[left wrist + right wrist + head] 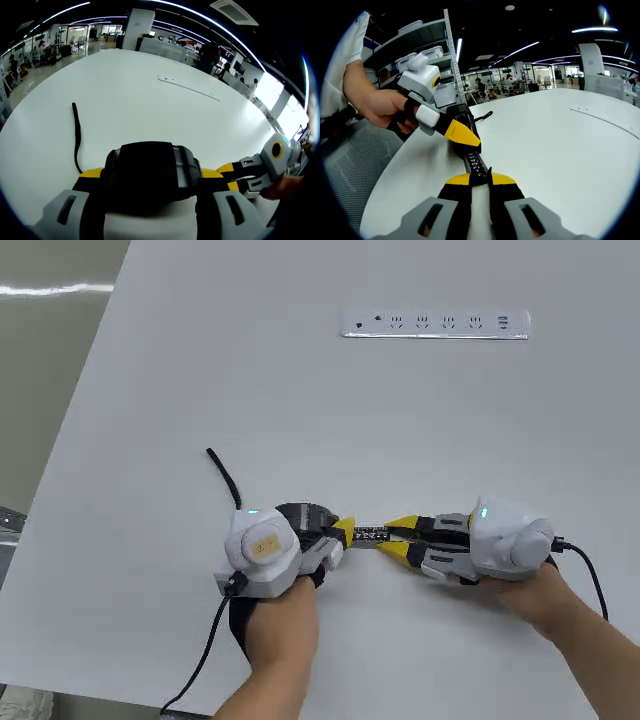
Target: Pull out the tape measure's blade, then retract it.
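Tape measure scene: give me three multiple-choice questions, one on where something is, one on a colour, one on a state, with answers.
1. Where does the power strip lie on the table?
A. Beyond the tape measure, on the far side
B. Between the two grippers
C. At the near edge

2. What colour are the tips of the right gripper?
A. Red
B. Blue
C. Yellow

3. What state is the blade in?
A. Fully retracted
B. Pulled partway out, numbers showing
C. Detached and lying loose

Answers:
1 A, the head view shows it far up the table.
2 C, both tips are yellow in the right gripper view.
3 B, the blade spans from the tape measure held in the left gripper to the shut right gripper.
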`<action>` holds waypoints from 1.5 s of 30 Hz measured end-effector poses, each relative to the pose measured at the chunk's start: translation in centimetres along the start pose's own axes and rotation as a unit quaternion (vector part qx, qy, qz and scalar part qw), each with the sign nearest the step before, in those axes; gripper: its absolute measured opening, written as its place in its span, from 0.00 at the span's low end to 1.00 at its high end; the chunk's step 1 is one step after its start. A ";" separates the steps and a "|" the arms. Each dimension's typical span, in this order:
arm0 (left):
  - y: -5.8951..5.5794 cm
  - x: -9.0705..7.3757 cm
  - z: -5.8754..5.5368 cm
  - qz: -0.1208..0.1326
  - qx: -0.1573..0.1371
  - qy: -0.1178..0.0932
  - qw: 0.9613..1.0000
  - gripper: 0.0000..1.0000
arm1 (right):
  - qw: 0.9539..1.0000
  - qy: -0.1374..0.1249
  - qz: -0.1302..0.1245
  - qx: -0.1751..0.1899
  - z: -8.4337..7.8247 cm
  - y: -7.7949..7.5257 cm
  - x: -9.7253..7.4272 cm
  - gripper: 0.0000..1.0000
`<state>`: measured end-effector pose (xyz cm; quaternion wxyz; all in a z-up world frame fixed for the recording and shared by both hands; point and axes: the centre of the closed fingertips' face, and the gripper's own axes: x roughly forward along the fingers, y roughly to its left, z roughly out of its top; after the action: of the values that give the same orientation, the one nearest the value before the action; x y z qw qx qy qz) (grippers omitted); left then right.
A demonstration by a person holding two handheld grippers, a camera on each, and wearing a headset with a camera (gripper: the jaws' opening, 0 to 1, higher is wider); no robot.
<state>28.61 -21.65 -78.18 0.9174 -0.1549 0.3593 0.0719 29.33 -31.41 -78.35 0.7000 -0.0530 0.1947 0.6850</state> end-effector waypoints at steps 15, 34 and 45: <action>0.0 0.0 0.1 -0.001 -0.007 -0.003 1.000 0.71 | 1.000 0.001 0.006 -0.001 0.3 0.2 1.1 0.11; -0.1 -0.1 0.2 -0.006 -0.012 -0.004 1.000 0.71 | 1.000 0.002 0.015 -0.005 0.8 0.6 2.4 0.11; 0.0 -0.1 0.3 -0.011 -0.019 -0.003 1.000 0.71 | 1.000 0.004 0.021 -0.008 1.1 0.9 3.5 0.11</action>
<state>28.72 -21.54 -77.96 0.9163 -0.1760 0.3530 0.0696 28.58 -27.72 -78.39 0.6841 -0.0574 0.1928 0.7011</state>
